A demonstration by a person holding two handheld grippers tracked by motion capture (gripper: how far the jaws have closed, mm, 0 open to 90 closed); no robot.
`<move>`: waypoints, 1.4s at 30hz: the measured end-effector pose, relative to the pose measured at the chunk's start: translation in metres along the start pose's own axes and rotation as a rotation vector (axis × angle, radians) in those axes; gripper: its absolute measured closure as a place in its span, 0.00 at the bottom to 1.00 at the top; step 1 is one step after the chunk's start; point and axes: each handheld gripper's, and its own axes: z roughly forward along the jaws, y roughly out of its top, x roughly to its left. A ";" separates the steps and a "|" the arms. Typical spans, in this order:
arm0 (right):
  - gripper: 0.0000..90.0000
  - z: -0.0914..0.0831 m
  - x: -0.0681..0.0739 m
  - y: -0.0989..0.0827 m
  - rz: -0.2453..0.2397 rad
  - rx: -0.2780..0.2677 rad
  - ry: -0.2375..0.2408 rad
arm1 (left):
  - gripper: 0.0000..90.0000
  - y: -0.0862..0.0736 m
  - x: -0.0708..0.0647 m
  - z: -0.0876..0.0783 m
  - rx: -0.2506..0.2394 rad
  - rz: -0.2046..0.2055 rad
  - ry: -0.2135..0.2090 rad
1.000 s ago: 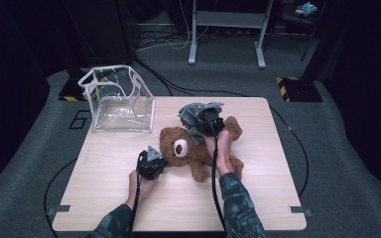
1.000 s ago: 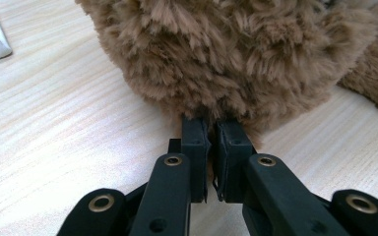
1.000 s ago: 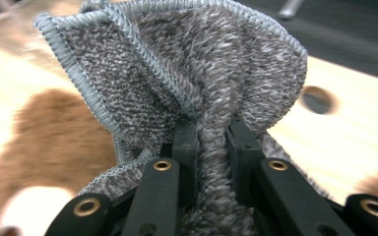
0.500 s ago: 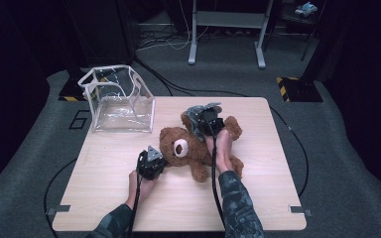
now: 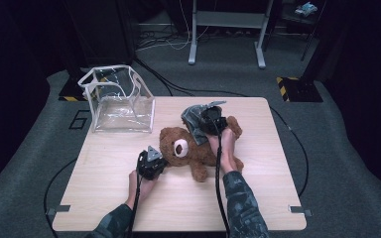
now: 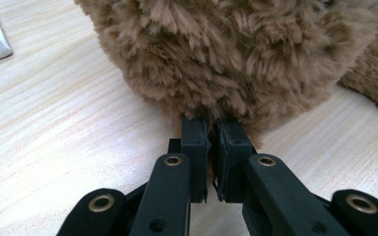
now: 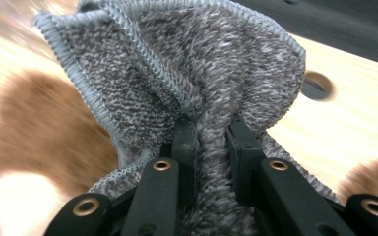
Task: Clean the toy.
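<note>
A brown teddy bear (image 5: pixel 191 148) lies on its back in the middle of the wooden table (image 5: pixel 104 198). My left gripper (image 5: pixel 155 163) lies low at the bear's head, shut on a tuft of its fur (image 6: pixel 211 98). Its pads (image 6: pixel 195 142) pinch the fur at the table surface. My right gripper (image 5: pixel 209 124) hovers over the bear's belly, shut on a grey terry cloth (image 7: pixel 202 73). The cloth (image 5: pixel 194 118) bunches between the jaws and hangs over the bear, whose brown fur (image 7: pixel 39 118) shows blurred beneath it.
A clear plastic box with a white frame (image 5: pixel 118 99) stands open at the table's far left corner. Black cables trail from both grippers toward the near edge. A round hole (image 7: pixel 316 84) is in the tabletop beyond the cloth. Grey carpet surrounds the table.
My right gripper has shifted slightly with the cloth over the bear. The left gripper and the bear's head stay where they were.
</note>
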 end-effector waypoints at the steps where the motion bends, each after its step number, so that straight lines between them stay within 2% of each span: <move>1: 0.86 0.002 -0.002 -0.002 -0.011 0.015 -0.010 | 0.94 0.000 0.000 0.000 0.000 0.000 0.001; 4: 0.86 0.003 -0.008 -0.007 -0.038 0.041 -0.072 | 0.94 0.000 0.000 0.000 -0.005 0.002 0.007; 8: 0.86 -0.001 -0.020 -0.011 -0.041 0.068 -0.176 | 0.94 0.000 0.000 0.000 -0.002 0.003 0.003; 12: 0.86 -0.008 -0.040 -0.018 -0.006 0.082 -0.240 | 0.94 0.000 0.000 0.000 -0.002 0.003 0.003; 13: 0.86 -0.009 -0.043 -0.019 0.006 0.076 -0.241 | 0.94 0.000 0.000 0.000 -0.002 0.003 0.003; 16: 0.86 -0.013 -0.044 -0.020 0.032 0.033 -0.193 | 0.94 0.000 0.000 0.000 0.004 0.004 0.001; 18: 0.85 -0.015 -0.038 -0.018 0.043 0.000 -0.139 | 0.94 0.000 0.000 0.000 0.004 0.005 0.001; 22: 0.85 -0.013 -0.017 -0.012 0.043 -0.010 -0.037 | 0.94 0.000 -0.001 0.000 0.000 0.002 0.004; 23: 0.85 -0.010 -0.013 -0.011 0.031 -0.024 -0.015 | 0.94 0.000 -0.001 0.000 -0.001 0.002 0.004; 25: 0.85 -0.006 -0.004 -0.010 0.011 -0.015 0.018 | 0.94 0.000 -0.001 0.000 0.000 0.001 0.004; 27: 0.85 -0.002 -0.001 -0.010 -0.016 0.002 0.004 | 0.94 0.000 -0.001 0.000 0.000 0.001 0.004; 29: 0.85 -0.001 -0.007 -0.011 -0.007 0.015 -0.008 | 0.94 0.000 0.000 0.000 -0.003 0.004 0.006; 30: 0.85 -0.002 -0.010 -0.012 -0.013 0.022 -0.042 | 0.94 0.000 0.000 0.000 -0.003 0.004 0.005; 31: 0.85 -0.003 -0.014 -0.014 -0.020 0.034 -0.104 | 0.94 0.000 0.000 0.000 -0.003 0.004 0.006; 32: 0.85 -0.003 -0.018 -0.015 -0.030 0.044 -0.134 | 0.94 0.000 0.000 0.000 -0.003 0.004 0.006; 35: 0.85 -0.004 -0.035 -0.021 -0.007 0.077 -0.199 | 0.94 0.000 -0.001 0.000 -0.004 0.005 0.006; 37: 0.85 -0.006 -0.039 -0.023 0.011 0.071 -0.198 | 0.94 0.000 -0.001 0.000 -0.004 0.005 0.006; 40: 0.85 -0.013 -0.037 -0.022 0.049 0.003 -0.150 | 0.94 0.000 -0.001 0.000 -0.004 0.005 0.007; 41: 0.85 -0.013 -0.037 -0.022 0.049 0.003 -0.150 | 0.94 0.000 -0.001 0.000 -0.004 0.005 0.007; 42: 0.85 -0.020 -0.031 -0.020 0.057 -0.040 -0.082 | 0.93 0.000 -0.001 0.000 -0.002 0.007 0.007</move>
